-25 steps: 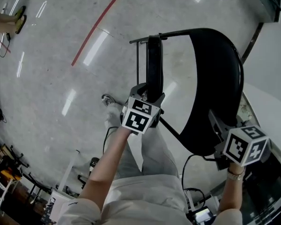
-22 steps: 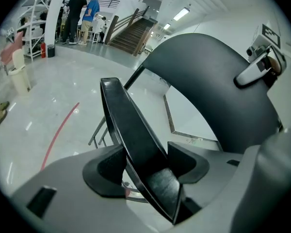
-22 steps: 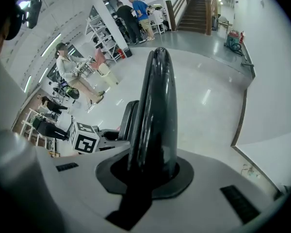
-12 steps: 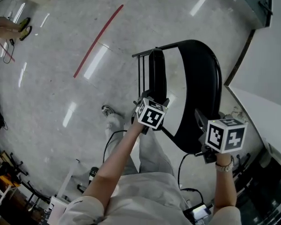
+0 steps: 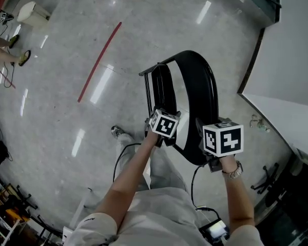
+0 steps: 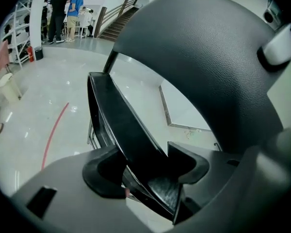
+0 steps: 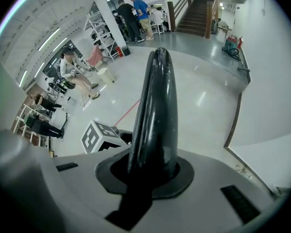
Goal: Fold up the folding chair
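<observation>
Left gripper point(image 6: 145, 169) clamps the seat point(image 6: 121, 120) edge, right gripper point(image 7: 153, 171) pinches the backrest point(image 7: 157, 106) rim; I'd best swing seat flush against backrest, no twisting.

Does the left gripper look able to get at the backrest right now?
Probably not yet. The left gripper is clamped on the seat, so it must let go first; the backrest stands close beside, already held by the right gripper.

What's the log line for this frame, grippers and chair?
left gripper: shut on seat | right gripper: shut on backrest | folding chair: seat tipped up, partly folded
</observation>
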`<state>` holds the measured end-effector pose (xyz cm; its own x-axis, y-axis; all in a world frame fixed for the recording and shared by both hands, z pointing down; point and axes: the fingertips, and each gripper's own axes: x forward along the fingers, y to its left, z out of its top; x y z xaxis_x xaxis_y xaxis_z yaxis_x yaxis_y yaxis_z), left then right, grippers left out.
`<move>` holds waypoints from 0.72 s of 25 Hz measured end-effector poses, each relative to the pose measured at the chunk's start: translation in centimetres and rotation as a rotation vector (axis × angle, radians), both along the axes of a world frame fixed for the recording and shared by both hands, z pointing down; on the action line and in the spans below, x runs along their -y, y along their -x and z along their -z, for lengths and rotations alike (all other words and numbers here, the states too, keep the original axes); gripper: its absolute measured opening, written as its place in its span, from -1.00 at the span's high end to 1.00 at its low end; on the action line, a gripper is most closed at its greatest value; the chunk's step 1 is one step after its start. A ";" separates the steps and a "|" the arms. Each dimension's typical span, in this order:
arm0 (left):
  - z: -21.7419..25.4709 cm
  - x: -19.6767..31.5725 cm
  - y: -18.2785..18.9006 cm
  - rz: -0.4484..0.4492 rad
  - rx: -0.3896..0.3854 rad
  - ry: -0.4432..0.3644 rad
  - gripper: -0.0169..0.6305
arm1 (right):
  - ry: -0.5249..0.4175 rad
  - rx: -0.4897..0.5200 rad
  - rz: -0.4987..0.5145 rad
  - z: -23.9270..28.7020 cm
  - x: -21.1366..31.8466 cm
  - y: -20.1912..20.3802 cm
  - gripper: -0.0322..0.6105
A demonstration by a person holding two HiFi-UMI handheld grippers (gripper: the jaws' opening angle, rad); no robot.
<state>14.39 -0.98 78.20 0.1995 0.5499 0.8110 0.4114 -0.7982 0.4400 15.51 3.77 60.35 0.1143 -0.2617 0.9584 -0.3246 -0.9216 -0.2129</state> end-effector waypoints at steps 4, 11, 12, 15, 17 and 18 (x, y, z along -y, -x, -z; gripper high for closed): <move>-0.2 0.4 -0.2 0.003 0.018 -0.006 0.09 | 0.005 -0.001 0.003 0.4 1.0 -0.3 0.70; -1.0 -0.3 -0.4 -0.015 0.025 0.005 0.09 | 0.025 -0.006 0.001 0.3 1.7 -0.2 0.70; -1.1 -0.4 -0.4 -0.028 0.028 0.018 0.09 | 0.024 -0.006 -0.001 0.2 1.7 -0.2 0.70; -1.2 0.8 -0.2 -0.053 0.079 0.027 0.09 | 0.021 -0.001 -0.006 0.0 2.3 -0.2 0.70; -0.8 1.6 0.0 -0.058 0.099 0.027 0.09 | 0.022 0.007 -0.002 0.2 2.8 0.0 0.70; -0.7 1.8 -0.1 -0.070 0.097 0.033 0.09 | 0.023 0.008 -0.002 0.2 2.7 0.0 0.70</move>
